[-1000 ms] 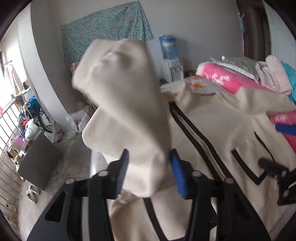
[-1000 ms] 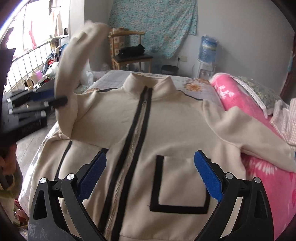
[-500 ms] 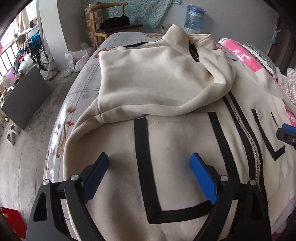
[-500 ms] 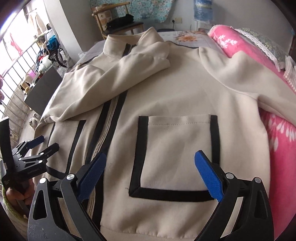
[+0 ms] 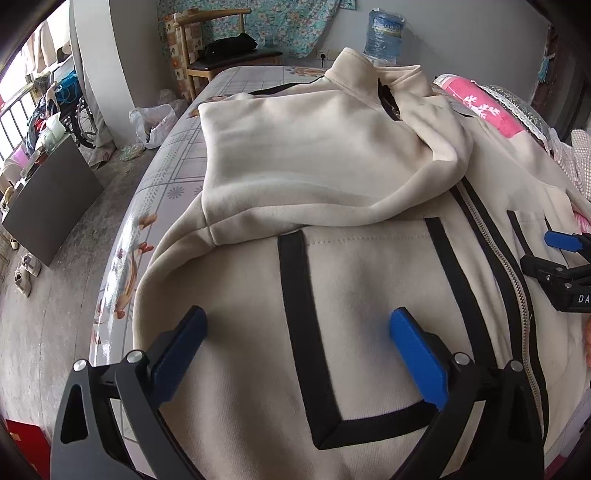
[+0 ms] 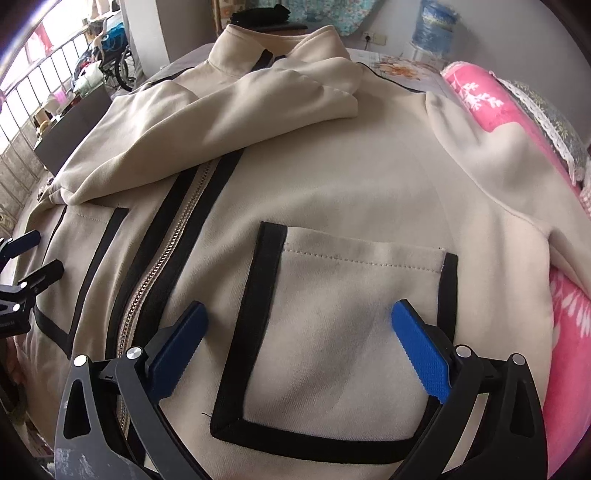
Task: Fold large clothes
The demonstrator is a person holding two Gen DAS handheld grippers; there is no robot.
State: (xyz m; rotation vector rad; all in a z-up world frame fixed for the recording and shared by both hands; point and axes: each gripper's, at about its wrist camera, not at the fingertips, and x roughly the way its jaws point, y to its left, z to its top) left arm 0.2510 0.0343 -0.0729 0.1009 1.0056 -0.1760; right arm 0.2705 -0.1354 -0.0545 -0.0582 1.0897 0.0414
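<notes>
A cream zip jacket (image 5: 351, 288) with black trim lies face up on the bed, collar at the far end. One sleeve (image 5: 314, 162) is folded across its chest, also seen in the right wrist view (image 6: 240, 110). The other sleeve (image 6: 498, 177) stretches out toward the pink blanket. My left gripper (image 5: 295, 317) hovers over the jacket's left pocket. Its jaws are opening, and nothing is pinched between them. My right gripper (image 6: 299, 310) stands open above the right pocket (image 6: 351, 332). Each gripper shows at the edge of the other's view (image 6: 37, 251) (image 5: 546, 251).
A pink blanket (image 6: 569, 332) lies along the right side of the bed. The patterned bed sheet (image 5: 166, 177) ends at the left, with grey floor (image 5: 55, 295) and a dark box (image 5: 48, 199) beyond. A wooden chair (image 5: 207, 44) and a water bottle (image 5: 384, 33) stand at the back.
One second ago my left gripper held the sleeve up in the air. The sleeve now lies across the chest and the left jaws have spread wide. Both grippers have dropped closer to the jacket.
</notes>
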